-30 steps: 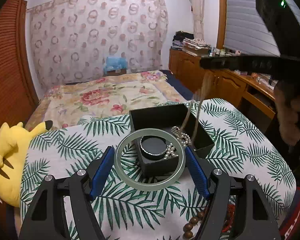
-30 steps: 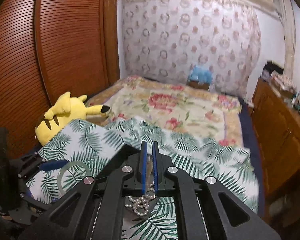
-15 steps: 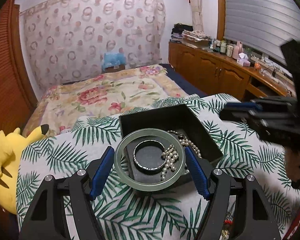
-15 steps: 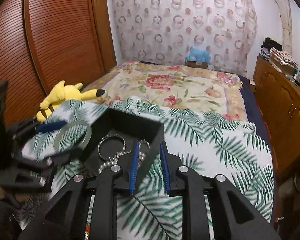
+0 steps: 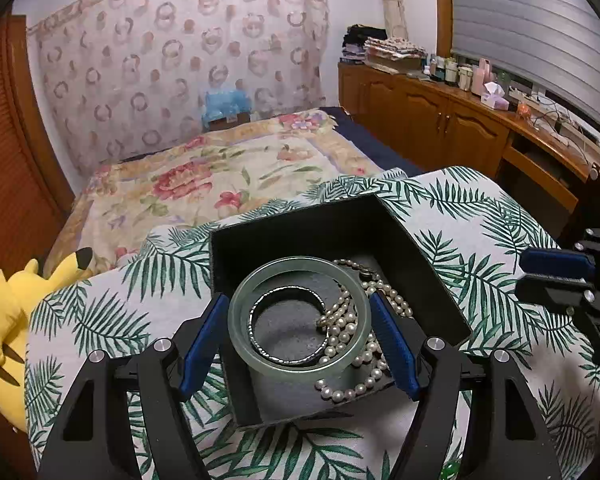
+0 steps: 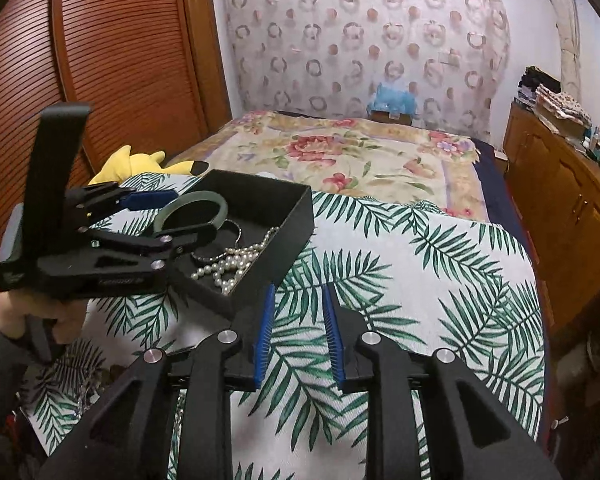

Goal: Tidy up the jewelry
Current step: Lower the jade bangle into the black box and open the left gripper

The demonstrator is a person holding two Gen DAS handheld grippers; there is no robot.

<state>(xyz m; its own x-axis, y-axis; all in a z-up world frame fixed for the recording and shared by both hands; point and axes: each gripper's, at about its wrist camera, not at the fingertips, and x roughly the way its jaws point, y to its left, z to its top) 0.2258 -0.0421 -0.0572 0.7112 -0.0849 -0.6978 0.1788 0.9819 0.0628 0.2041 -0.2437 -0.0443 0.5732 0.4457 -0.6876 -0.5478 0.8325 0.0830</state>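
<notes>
My left gripper (image 5: pixel 299 320) is shut on a pale green jade bangle (image 5: pixel 244 336) and holds it over the open black jewelry box (image 5: pixel 300 220). A silver bracelet (image 5: pixel 260 344) and a pearl necklace (image 5: pixel 348 360) lie inside the box. In the right wrist view the bangle (image 6: pixel 216 204) sits between the left gripper's fingers above the box (image 6: pixel 288 220), with the pearls (image 6: pixel 228 264) below. My right gripper (image 6: pixel 299 334) is open and empty, over the leaf-print cloth to the right of the box; it also shows at the right edge of the left wrist view (image 5: pixel 556 270).
The box stands on a table with a leaf-print cloth (image 6: pixel 440 280). A yellow plush toy (image 5: pixel 8 312) lies at the table's left edge. A bed with a floral cover (image 5: pixel 220 176) is behind. Wooden cabinets (image 5: pixel 440 120) run along the right wall.
My right gripper let go of the pearl necklace into the box, opened, and drew back to the right. My left gripper moved the bangle forward over the box.
</notes>
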